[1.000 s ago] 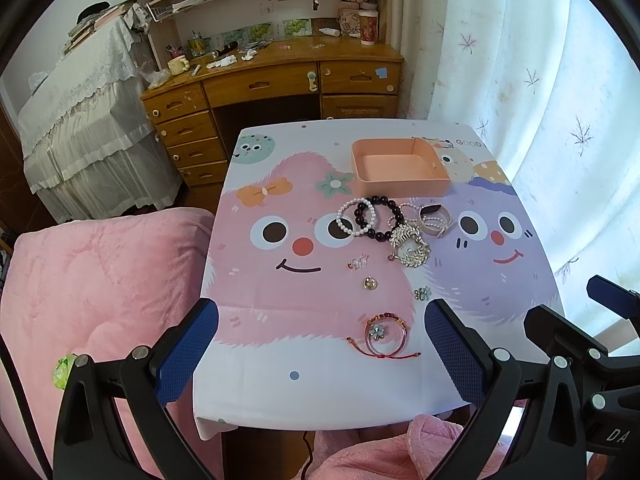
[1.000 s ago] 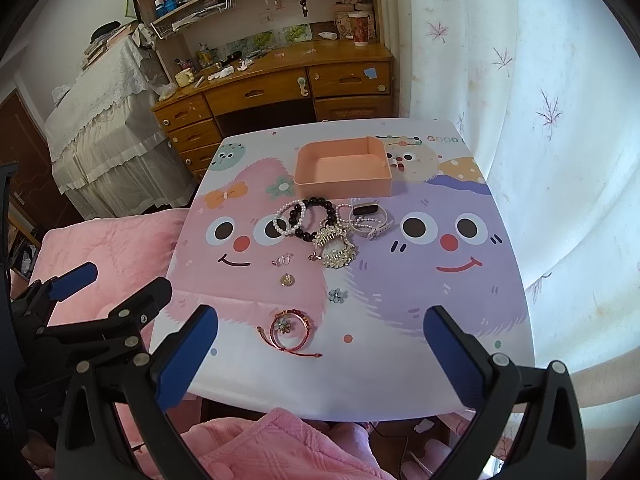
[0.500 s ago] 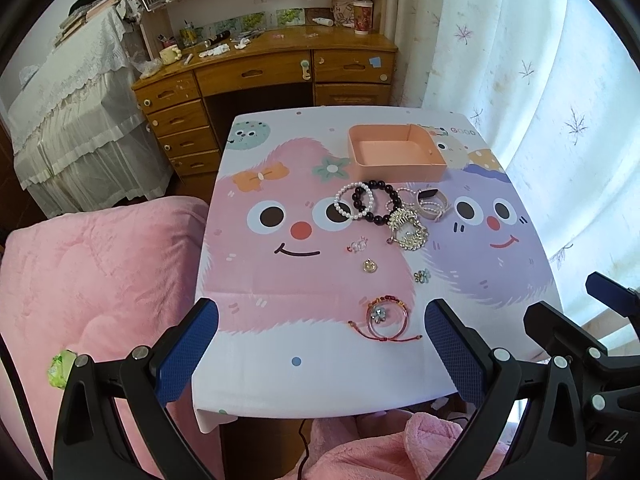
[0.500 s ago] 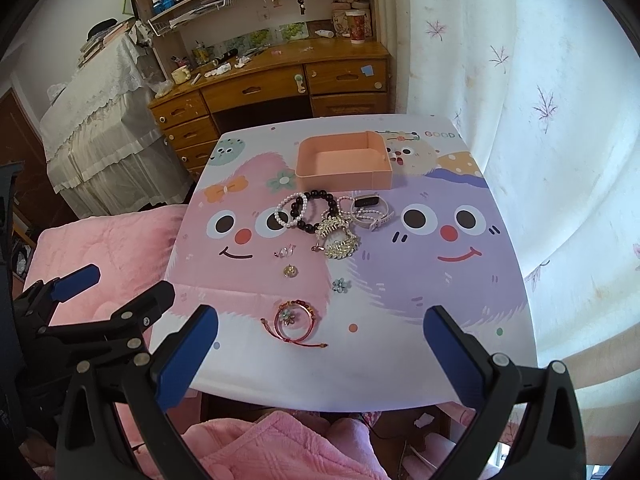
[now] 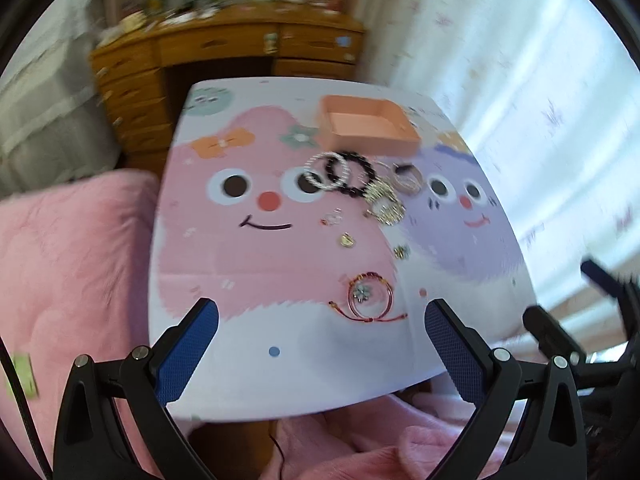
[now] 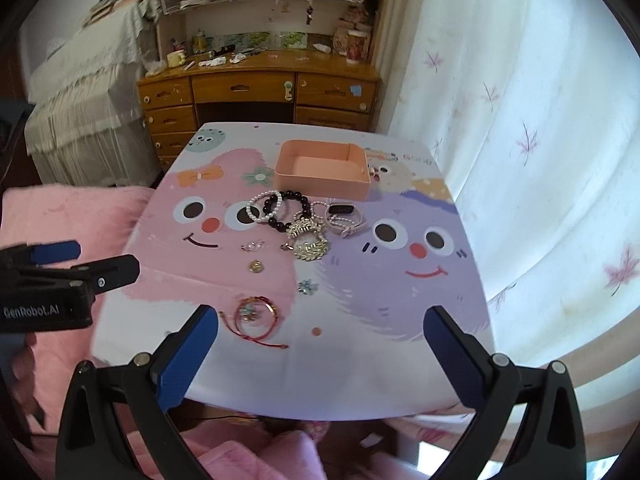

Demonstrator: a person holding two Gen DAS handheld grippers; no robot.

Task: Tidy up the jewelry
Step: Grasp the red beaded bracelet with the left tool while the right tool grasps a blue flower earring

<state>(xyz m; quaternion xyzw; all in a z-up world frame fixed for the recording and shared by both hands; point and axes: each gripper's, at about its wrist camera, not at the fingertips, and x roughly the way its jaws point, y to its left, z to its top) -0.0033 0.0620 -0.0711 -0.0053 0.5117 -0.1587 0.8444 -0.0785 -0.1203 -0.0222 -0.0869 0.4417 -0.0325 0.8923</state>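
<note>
Both tools, left (image 5: 321, 322) & right (image 6: 321, 330), jaws wide apart w/ nothing held, above red bracelet (image 6: 256, 318).

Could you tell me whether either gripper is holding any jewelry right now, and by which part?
Nothing is held: the left gripper and right gripper are both open and empty.

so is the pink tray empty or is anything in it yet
Empty: the right wrist view shows the pink tray's bare floor, and the jewelry, like the black bead bracelet, lies outside it.
</note>
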